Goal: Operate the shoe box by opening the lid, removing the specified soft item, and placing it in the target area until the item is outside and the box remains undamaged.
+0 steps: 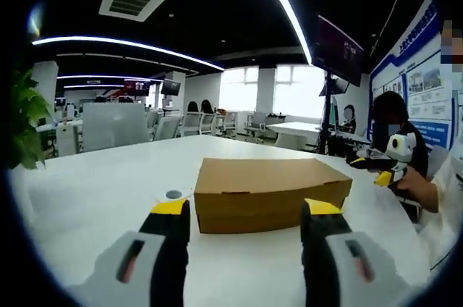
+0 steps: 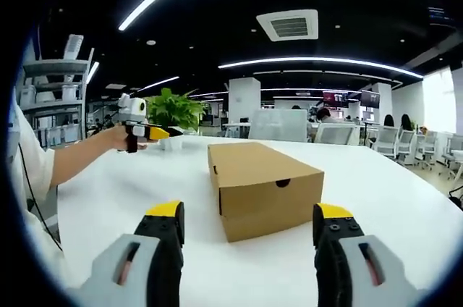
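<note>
since the lid was not yet lifted, the closed shoe box [image 1: 271, 192] sat mid-frame on the white surface [image 1: 94, 198], both tools [image 1: 246, 231] [image 2: 248, 234] spread apart and empty for approach

I count 1 shoe box [image 1: 271, 192], 2 grippers, 1 potted plant [image 2: 173, 113] and 1 desk [image 1: 94, 198].

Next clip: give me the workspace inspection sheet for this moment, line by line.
Surface: white table, bare around the box.
Job's things: shoe box, lid closed, no damage seen.
Clutter: small round mark on the table beside the box.
Grippers: left gripper open; right gripper open; both short of the box.
Cables: thin black cable by the person's sleeve.
Surroundings: open office, chairs, plant, shelves, wall screen.
</note>
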`<state>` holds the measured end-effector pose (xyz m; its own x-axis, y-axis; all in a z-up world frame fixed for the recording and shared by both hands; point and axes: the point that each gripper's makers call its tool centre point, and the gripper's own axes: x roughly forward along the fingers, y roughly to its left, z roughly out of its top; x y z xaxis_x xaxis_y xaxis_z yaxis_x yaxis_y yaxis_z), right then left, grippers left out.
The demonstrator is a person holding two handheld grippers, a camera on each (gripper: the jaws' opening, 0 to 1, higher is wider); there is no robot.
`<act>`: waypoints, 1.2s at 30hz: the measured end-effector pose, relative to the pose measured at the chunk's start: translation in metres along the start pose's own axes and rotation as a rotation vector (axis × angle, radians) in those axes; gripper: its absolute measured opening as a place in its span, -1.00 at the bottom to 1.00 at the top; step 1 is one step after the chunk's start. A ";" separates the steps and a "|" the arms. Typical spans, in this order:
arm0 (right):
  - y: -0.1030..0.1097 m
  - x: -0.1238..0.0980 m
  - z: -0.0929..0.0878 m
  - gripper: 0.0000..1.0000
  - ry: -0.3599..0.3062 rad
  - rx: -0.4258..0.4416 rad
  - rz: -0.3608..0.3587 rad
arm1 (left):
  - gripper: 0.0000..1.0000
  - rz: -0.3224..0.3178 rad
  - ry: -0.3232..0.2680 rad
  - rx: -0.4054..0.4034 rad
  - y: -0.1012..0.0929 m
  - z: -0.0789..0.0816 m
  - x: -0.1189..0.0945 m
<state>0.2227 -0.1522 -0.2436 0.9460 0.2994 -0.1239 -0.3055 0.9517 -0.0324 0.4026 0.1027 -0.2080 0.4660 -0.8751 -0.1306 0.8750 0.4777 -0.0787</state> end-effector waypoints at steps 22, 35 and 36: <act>0.013 0.007 0.010 0.57 -0.019 -0.039 0.002 | 0.26 0.004 -0.039 -0.081 0.019 0.004 0.002; 0.014 0.011 0.004 0.46 -0.002 -0.001 0.010 | 0.30 0.001 -0.019 -0.108 0.031 0.008 0.011; 0.013 0.011 0.005 0.48 -0.004 0.003 0.007 | 0.31 -0.001 -0.008 -0.109 0.032 0.006 0.012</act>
<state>0.2295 -0.1358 -0.2405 0.9444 0.3061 -0.1202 -0.3115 0.9498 -0.0284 0.4370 0.1066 -0.2057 0.4664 -0.8761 -0.1220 0.8564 0.4818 -0.1855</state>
